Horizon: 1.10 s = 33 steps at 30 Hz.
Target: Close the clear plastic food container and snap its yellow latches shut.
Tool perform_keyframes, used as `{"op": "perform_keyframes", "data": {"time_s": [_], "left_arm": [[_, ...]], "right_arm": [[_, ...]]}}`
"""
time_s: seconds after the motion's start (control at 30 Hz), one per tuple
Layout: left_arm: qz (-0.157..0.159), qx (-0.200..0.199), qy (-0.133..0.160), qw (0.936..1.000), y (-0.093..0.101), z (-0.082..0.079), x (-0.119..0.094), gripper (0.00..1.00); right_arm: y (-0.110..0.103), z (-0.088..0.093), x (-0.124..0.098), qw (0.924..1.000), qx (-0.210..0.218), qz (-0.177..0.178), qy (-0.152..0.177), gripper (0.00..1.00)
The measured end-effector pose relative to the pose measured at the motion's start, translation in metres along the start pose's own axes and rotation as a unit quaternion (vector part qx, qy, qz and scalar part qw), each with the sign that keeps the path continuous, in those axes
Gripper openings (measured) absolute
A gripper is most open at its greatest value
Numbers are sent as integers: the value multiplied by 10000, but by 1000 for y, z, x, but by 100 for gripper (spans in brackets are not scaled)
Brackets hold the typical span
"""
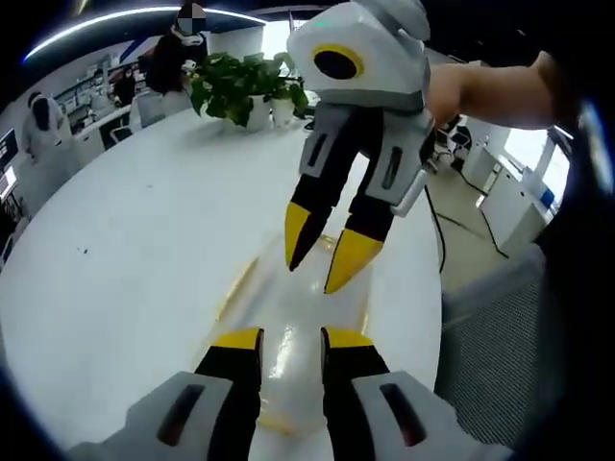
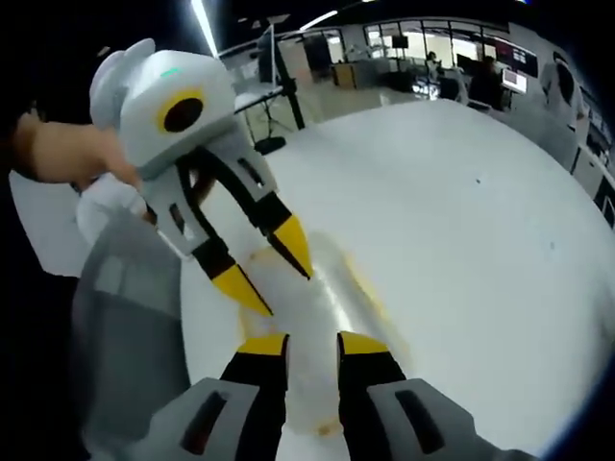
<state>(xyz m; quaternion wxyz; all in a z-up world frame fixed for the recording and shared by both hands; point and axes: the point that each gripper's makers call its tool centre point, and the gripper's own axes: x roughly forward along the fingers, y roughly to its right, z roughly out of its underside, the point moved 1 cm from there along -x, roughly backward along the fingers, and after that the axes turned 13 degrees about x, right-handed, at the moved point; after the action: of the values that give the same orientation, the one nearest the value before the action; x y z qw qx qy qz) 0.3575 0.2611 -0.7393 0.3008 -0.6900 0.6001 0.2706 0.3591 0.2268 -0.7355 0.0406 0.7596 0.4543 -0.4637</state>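
No readable text

Nothing in either view can be read — no word, label, brand, number or sign. The screens (image 2: 509,79) at about one o'clock in the right gripper view are lit, but what they show is too small and blurred to make out — and the same holds for the shelves (image 1: 82,91) at about ten o'clock in the left gripper view.

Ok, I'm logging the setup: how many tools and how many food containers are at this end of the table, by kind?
Tools: 2, the left tool and the right tool
Clear food container: 1
Total: 3
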Motion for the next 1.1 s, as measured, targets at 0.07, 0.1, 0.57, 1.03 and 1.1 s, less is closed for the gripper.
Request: {"op": "perform_keyframes", "data": {"time_s": [0.07, 0.1, 0.57, 1.03, 1.1], "left_arm": [[37, 53, 66, 10000, 1, -2, 1, 22], [41, 57, 90, 9999, 2, -3, 1, 22], [146, 157, 74, 9997, 9, -6, 8, 22], [192, 329, -73, 9992, 13, -1, 11, 22], [230, 318, -91, 9992, 14, 0, 12, 22]], "right_arm": [[-1, -1, 2, 10000, -24, -16, -16, 18], [-1, -1, 4, 10000, -62, -16, -32, 18], [3, -5, 8, 9997, -209, 103, -8, 19], [7, -11, 15, 9985, -466, 277, -37, 18], [10, -14, 15, 9985, -451, 314, -13, 18]]}}
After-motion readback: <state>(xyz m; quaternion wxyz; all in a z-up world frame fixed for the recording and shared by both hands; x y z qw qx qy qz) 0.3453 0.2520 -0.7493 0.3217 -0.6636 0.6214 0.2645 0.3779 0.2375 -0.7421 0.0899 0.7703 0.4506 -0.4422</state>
